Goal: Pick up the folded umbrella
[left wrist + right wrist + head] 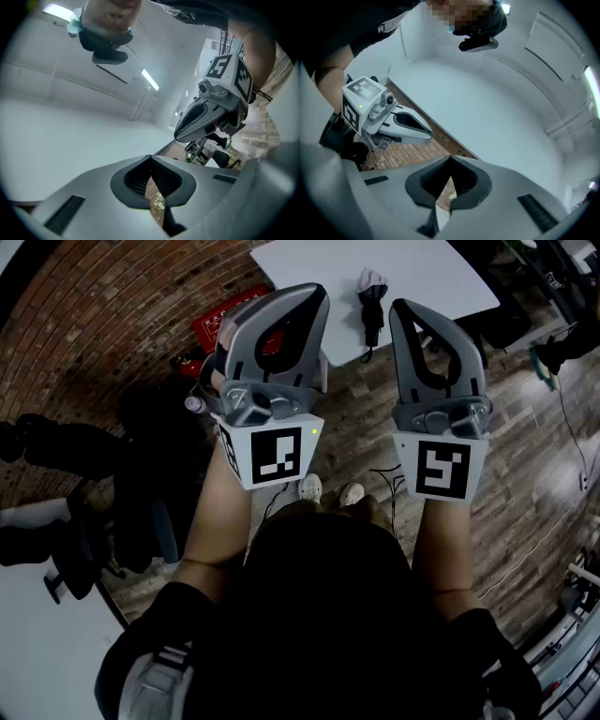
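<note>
The folded black umbrella (372,296) lies on a white table (431,268) ahead of me, near its front edge. Both grippers are raised well short of it and tilted upward. My left gripper (314,294) is shut with nothing between its jaws; in its own view the jaws meet (151,158) and the right gripper (178,136) hangs at the right. My right gripper (403,310) is also shut and empty; its own view shows the jaws closed (450,159) and the left gripper (430,134) at the left. Neither gripper view shows the umbrella.
A red case (230,320) lies on the brick floor left of the table. A black office chair (84,512) stands at the left beside a white desk (37,634). Cables (562,427) run over the wood floor at the right. My shoes (328,491) show below.
</note>
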A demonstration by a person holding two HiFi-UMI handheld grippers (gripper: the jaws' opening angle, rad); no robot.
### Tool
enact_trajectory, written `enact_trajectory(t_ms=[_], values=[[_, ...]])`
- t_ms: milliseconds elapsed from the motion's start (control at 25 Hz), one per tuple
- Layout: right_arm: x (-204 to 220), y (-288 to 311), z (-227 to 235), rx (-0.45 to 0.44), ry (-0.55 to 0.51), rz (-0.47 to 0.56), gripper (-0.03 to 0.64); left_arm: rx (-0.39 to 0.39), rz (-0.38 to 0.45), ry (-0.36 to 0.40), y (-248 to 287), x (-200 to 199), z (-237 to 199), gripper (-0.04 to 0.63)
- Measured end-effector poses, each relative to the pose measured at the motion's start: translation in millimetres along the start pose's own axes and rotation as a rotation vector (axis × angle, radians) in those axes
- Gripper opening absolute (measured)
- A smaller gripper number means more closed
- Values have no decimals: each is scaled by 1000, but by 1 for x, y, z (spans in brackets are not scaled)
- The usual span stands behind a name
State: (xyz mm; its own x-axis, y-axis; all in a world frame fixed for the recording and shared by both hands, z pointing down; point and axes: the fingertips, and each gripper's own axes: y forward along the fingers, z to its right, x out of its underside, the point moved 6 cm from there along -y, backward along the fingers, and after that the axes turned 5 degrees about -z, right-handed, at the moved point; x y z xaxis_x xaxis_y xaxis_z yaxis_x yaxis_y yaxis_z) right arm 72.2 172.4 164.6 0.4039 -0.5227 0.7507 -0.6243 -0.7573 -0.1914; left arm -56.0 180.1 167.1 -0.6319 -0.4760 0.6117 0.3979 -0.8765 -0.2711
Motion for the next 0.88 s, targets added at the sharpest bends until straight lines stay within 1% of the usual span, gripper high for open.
enact_trajectory(t_ms=[600,800,880], values=[[-3,7,-8,-7,6,1,28,4,-5,-7,-2,9,-7,12],[-8,10,-10,-8,51,35,28,-3,-7,-12,-4,14,-13,12],[-11,10,-11,-1,51,38,28,-2,-3,-13,-6,14,-15,12]])
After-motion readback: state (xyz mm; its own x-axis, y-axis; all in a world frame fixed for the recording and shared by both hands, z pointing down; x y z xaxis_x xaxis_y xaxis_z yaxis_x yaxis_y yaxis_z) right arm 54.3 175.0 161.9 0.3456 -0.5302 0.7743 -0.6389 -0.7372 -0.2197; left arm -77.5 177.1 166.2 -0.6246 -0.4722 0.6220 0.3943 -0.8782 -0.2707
